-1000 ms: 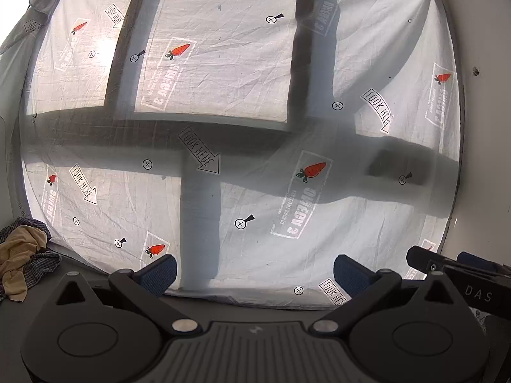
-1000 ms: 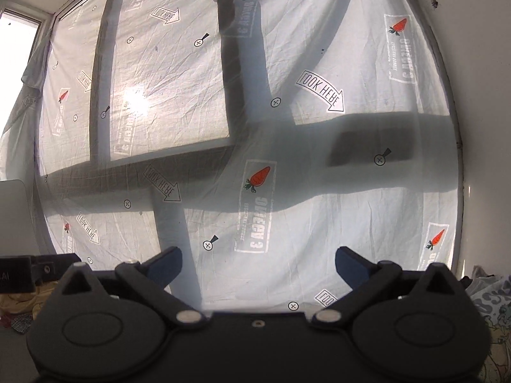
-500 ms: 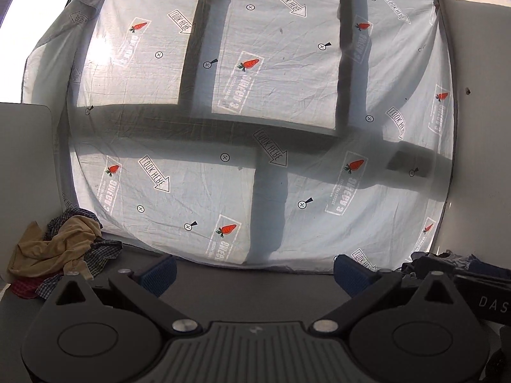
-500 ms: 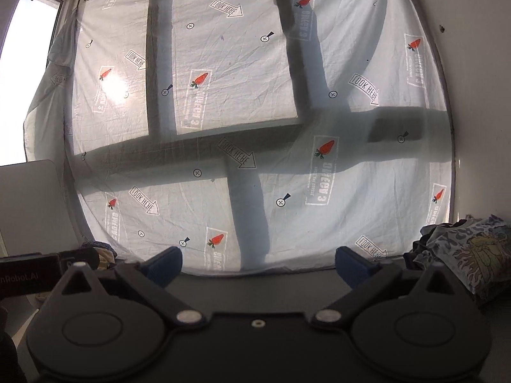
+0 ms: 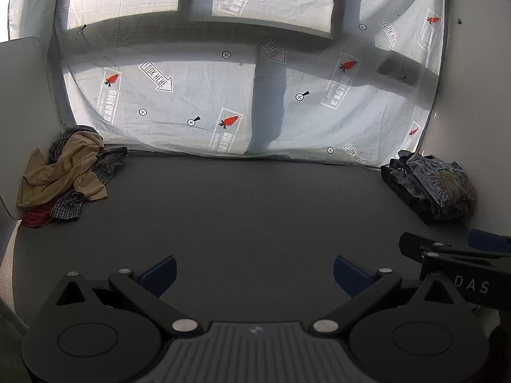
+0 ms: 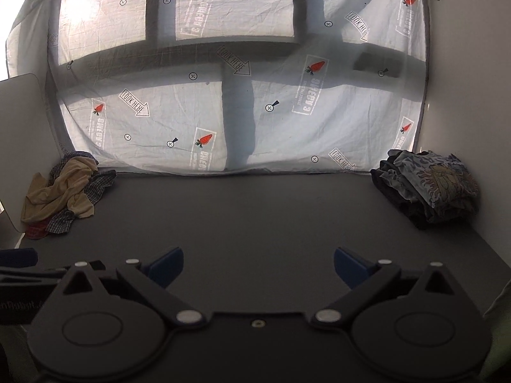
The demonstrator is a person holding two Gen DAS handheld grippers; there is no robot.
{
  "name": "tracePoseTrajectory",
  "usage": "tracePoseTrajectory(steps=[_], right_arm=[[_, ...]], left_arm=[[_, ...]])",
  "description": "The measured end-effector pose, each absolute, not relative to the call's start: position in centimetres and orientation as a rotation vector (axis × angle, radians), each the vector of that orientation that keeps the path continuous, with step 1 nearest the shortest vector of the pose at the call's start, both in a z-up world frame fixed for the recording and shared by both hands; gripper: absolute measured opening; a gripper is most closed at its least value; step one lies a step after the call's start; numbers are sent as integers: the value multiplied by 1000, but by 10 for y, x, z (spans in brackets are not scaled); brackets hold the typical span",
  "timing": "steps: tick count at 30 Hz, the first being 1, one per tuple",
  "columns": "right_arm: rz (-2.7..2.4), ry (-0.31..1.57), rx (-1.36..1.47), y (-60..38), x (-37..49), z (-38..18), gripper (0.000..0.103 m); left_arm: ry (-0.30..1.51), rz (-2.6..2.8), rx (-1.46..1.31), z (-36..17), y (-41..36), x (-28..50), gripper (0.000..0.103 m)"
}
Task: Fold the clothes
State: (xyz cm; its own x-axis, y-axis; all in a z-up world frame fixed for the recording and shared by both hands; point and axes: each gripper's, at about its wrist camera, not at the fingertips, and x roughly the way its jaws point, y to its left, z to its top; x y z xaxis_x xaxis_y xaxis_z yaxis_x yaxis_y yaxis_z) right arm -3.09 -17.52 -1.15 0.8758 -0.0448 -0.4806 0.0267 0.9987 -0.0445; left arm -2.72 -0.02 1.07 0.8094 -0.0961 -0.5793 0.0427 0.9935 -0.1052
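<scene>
Flanking grey table (image 5: 255, 210) — 2 clothes piles (image 5: 64, 175).

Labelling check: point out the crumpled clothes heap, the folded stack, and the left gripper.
crumpled clothes heap (image 5: 68, 172), left wrist view, tan garment on top
folded stack (image 5: 437, 188), left wrist view, patterned top piece
left gripper (image 5: 254, 271), left wrist view, midway between fingertips

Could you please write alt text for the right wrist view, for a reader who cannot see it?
The open, empty right gripper hovers over a bare dark grey table. A crumpled pile of clothes lies at the far left, a folded stack at the far right, before a backlit printed white sheet.
</scene>
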Motion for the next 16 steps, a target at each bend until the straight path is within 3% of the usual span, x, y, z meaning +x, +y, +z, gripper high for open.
tracePoseTrajectory(steps=[16], right_arm=[[40, 516, -43, -167, -26, -13, 102]], left_arm=[[601, 7, -91, 16, 20, -23, 103]])
